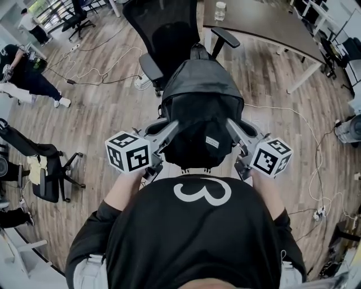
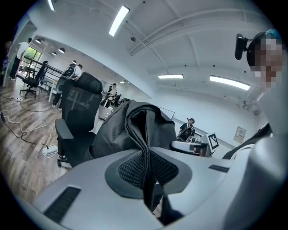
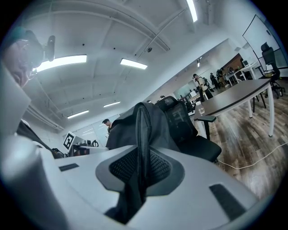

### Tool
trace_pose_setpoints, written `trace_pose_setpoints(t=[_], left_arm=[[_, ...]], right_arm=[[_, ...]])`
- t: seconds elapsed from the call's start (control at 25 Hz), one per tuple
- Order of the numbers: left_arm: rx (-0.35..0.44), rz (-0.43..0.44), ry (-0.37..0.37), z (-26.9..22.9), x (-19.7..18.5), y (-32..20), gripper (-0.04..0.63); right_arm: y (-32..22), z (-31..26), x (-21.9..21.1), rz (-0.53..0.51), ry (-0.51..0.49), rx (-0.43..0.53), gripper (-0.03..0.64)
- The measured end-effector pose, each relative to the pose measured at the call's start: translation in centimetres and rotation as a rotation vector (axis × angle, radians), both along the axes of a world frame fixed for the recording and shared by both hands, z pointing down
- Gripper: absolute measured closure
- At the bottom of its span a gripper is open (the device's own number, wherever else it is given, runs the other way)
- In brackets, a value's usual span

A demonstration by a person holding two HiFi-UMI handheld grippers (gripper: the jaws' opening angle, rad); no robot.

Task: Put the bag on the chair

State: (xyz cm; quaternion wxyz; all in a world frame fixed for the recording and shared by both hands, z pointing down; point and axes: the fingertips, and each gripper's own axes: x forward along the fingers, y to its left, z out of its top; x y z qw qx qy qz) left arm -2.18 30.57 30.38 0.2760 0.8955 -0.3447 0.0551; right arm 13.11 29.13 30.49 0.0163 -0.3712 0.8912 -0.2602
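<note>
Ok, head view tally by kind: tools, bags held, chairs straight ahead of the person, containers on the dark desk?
Black fabric backpack: 1
Grey two-jaw tools: 2, left tool and right tool, both shut on the backpack
Black mesh office chair straight ahead: 1
Clear lidded container on dark desk: 1
Total: 5

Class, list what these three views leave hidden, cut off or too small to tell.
1. Chair seat: in the head view, the bag covers it.
2. Bag's underside: no view shows it.
3. Bottle label: in the head view, too small to read.
4. Left gripper and right gripper: in the head view, the jaw tips are buried in bag fabric.
</note>
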Motion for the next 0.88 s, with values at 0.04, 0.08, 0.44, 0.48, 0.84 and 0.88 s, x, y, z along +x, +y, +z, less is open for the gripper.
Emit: trace_pose_setpoints(t=[0.04,0.08,0.44,0.48,0.84,0.88], left_arm=[[0.004,-0.002,0.000,-0.1,0.5,-0.2,0.548],[0.007,-0.005,0.000,-0.1,0.9,-0.3,0.548],[0.018,0.012,-0.024,-0.2,3.4,-1.2,0.548],[0.013,0.013,-0.026,0.0,3.5,-1.4,0.548],[-0.043,0.044,-0.028,2.3,3.6,-5.5,0.548],[-0.049,0.049,-0.028,2.6,3.7,-6.2,0.548]], right_arm=[[-0.2,-0.1,0.4,-0.002,0.004,0.002,0.550],[-0.3,-0.1,0.8,-0.005,0.008,0.006,0.550],[-2.0,-0.6,3.2,-0.003,0.027,0.028,0.551],[-2.1,-0.4,3.2,-0.002,0.025,0.024,0.550],[-5.8,2.3,3.4,0.024,0.025,-0.044,0.551],[-6.4,2.6,3.4,0.029,0.027,-0.052,0.551]])
